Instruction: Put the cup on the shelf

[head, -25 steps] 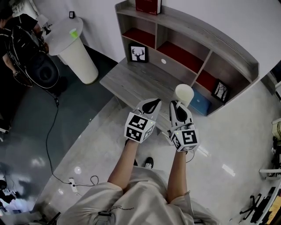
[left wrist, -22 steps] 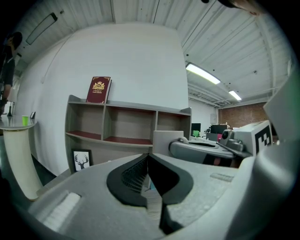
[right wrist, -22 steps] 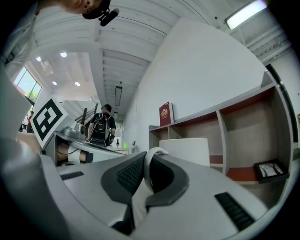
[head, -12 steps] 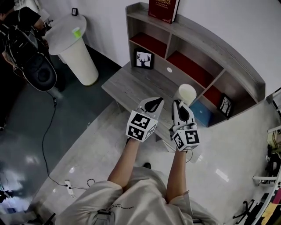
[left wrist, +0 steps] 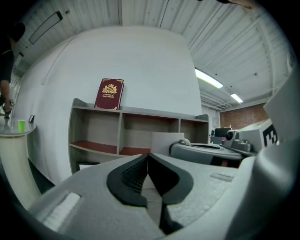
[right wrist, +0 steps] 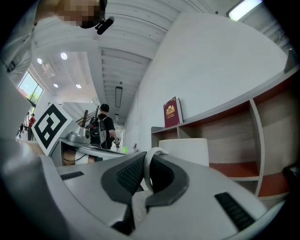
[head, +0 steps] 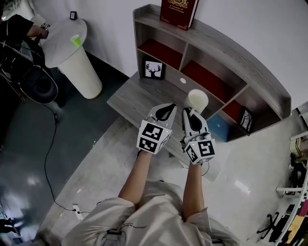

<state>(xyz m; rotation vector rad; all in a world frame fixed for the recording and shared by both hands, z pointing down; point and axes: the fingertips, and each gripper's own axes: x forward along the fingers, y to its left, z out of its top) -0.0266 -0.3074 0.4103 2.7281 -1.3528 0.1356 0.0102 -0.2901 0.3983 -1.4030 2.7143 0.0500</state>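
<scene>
Since a second ago the shelf (head: 250,72) has slid nearer and the red book (head: 179,9) on its top board, then cut off by the frame edge, now shows almost whole. Both my claws have come forward over the grey desk (head: 134,96). At the far left a person (head: 19,29) is cut off by the frame edge, beside the round white table (head: 65,36) with a green cup (head: 75,40) on it. My left gripper (head: 166,111) has its pads pressed together with nothing between them, plain in its own view (left wrist: 148,157). Just beside it my right gripper (head: 191,114) is clamped on the handle of the white cup (head: 198,100). The handle loop stands between its pads in the right gripper view (right wrist: 149,159), with the cup's body (right wrist: 183,151) upright beyond. From the head view the handle is hidden under that claw. The cup hangs in the air above the desk's back, in front of the shelf's middle red-floored compartment, not on any board. Both forearms reach straight ahead side by side, the claws about level.
</scene>
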